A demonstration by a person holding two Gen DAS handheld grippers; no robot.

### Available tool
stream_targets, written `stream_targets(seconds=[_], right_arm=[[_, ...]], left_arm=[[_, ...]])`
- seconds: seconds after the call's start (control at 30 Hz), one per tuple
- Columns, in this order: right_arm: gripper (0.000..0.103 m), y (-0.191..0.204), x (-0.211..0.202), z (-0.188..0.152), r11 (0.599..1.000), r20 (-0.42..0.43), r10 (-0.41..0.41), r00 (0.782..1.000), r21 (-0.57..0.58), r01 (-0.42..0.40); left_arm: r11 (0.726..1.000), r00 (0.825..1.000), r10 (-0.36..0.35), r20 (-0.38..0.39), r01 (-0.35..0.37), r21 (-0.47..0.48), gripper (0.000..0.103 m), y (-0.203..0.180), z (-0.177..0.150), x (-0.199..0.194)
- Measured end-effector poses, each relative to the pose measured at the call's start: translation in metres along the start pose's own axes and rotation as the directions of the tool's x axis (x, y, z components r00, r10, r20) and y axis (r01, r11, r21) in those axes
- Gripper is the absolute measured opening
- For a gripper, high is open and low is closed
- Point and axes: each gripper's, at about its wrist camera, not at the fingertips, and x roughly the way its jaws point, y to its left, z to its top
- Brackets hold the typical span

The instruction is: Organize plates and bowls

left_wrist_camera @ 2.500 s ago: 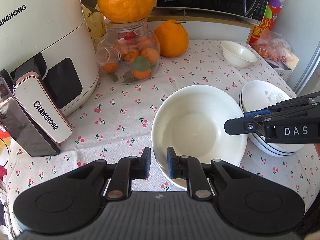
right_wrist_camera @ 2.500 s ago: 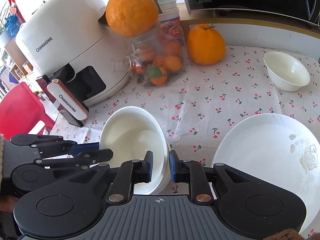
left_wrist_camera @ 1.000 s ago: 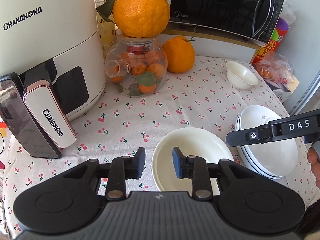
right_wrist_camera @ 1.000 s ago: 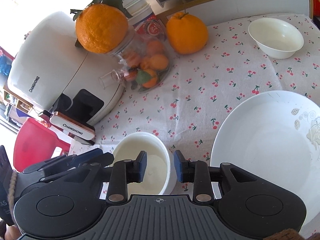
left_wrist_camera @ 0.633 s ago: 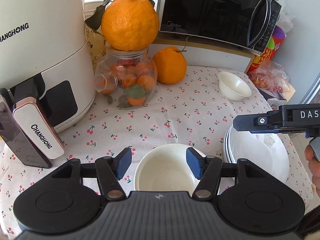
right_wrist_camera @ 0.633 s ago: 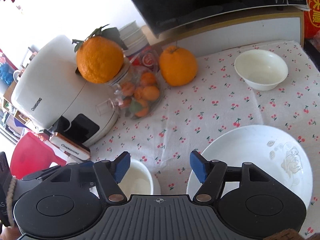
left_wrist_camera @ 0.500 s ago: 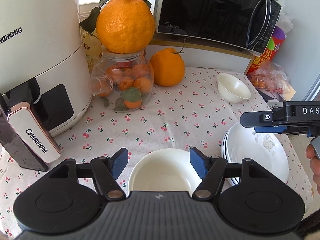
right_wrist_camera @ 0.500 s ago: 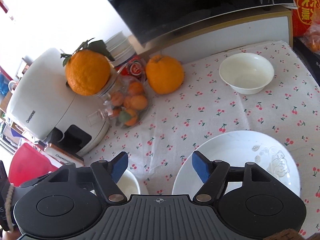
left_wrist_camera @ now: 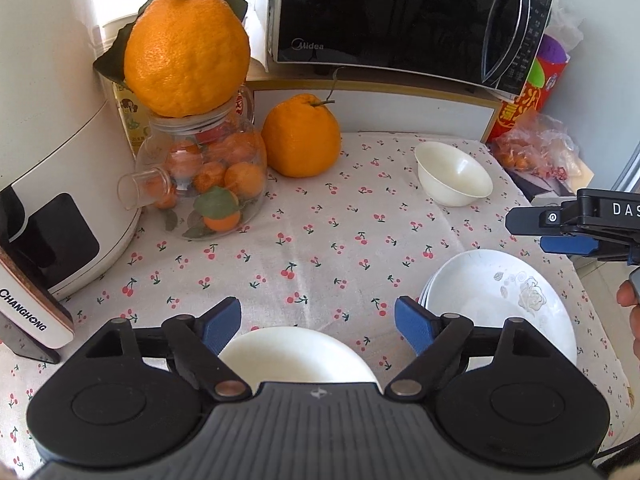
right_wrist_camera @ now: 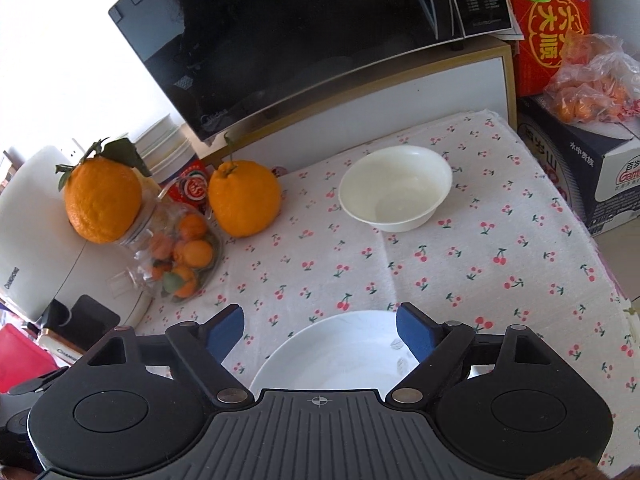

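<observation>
Left gripper (left_wrist_camera: 318, 322) and right gripper (right_wrist_camera: 320, 326): jaws wide apart, just opened, holding nothing. Large white ceramic bowl (left_wrist_camera: 296, 356) and stacked white floral plates (left_wrist_camera: 500, 304), perhaps three, rest on the cherry-print desk (left_wrist_camera: 320, 248).

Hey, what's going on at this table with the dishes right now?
A person is tidying dishes with a hand-held gripper in each hand. The left hand-held gripper has just been opening, nothing clamped, above a white bowl on the cherry-print tablecloth. The right hand-held gripper has likewise been opening, empty, over the stacked plates. A small bowl sits apart near the microwave.
</observation>
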Motion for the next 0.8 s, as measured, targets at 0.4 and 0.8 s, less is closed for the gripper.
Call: stream_targets(seconds=[0.4, 0.8], right_arm=[[0.089, -0.034, 0.007, 0.014, 0.998, 0.039, -0.037, 0.999, 0.054, 0.035], [0.091, -0.063, 0.038, 0.029, 0.991, 0.039, -0.106, 0.994, 0.082, 0.103]], left_arm=[[1.0, 1.0, 0.01, -0.01, -0.01, -0.004, 0.094, -0.025, 0.01, 0.026], [0.998, 0.999, 0.031, 0.01, -0.032, 0.051, 0.102, -0.04, 0.028, 0.052]])
